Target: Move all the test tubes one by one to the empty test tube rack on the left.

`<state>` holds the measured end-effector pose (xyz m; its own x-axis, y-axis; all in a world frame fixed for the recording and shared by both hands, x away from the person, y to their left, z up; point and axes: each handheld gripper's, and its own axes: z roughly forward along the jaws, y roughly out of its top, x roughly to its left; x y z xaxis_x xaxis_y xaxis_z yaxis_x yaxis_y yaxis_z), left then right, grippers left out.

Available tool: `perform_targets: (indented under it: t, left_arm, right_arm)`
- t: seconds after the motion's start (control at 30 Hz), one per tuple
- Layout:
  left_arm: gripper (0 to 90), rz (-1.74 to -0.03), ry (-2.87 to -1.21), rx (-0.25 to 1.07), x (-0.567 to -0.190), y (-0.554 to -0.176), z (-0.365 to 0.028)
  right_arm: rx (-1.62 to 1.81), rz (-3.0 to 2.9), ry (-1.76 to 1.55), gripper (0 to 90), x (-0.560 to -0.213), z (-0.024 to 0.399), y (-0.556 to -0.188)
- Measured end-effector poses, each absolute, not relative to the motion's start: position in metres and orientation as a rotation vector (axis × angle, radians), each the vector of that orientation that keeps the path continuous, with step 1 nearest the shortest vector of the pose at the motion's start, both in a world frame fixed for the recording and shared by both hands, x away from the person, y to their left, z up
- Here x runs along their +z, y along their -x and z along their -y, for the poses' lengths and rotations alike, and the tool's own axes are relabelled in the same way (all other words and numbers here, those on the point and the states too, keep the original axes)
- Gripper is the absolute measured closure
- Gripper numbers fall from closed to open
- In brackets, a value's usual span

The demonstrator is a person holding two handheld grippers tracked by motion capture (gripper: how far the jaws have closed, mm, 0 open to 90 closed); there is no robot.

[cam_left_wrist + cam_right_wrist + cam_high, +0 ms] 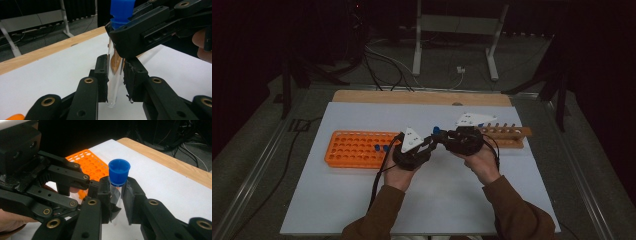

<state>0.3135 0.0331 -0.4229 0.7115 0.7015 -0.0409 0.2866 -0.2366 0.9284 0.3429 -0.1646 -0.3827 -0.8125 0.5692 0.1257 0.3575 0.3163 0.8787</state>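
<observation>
Over the white-topped wooden bench in a dark room, our left tongs and right tongs both grip the clear blue-capped tube.

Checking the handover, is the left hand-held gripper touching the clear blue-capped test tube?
Touching: the left gripper view shows the left hand-held gripper pads pressing the tube's glass.
</observation>
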Motion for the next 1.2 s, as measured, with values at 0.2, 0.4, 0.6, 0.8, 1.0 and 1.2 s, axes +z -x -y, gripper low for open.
perform_targets:
  t: [0.2, 0.4, 0.6, 0.8, 1.0, 1.2]
  left_arm:
    - [75.1, -0.775, -1.82, 0.474, -0.424, -0.314, -0.033]
    - [77.7, -0.768, -1.823, 0.461, -0.426, -0.314, -0.033]
    - [78.1, -0.788, -1.814, 0.455, -0.427, -0.316, -0.036]
    - [78.1, -0.813, -1.804, 0.461, -0.427, -0.317, -0.042]
    - [78.1, -0.833, -1.792, 0.464, -0.427, -0.317, -0.05]
    - [78.1, -0.852, -1.766, 0.467, -0.425, -0.317, -0.061]
  right_arm:
    - [1.507, -2.376, -0.849, 76.6, -0.384, 0.164, -0.342]
    - [1.503, -2.389, -0.853, 76.5, -0.385, 0.164, -0.342]
    - [1.516, -2.375, -0.859, 65.8, -0.384, 0.167, -0.342]
    - [1.543, -2.372, -0.857, 48.7, -0.382, 0.174, -0.342]
    - [1.502, -2.357, -0.889, 28.3, -0.386, 0.18, -0.343]
    - [1.45, -2.341, -0.936, 14.2, -0.393, 0.186, -0.345]
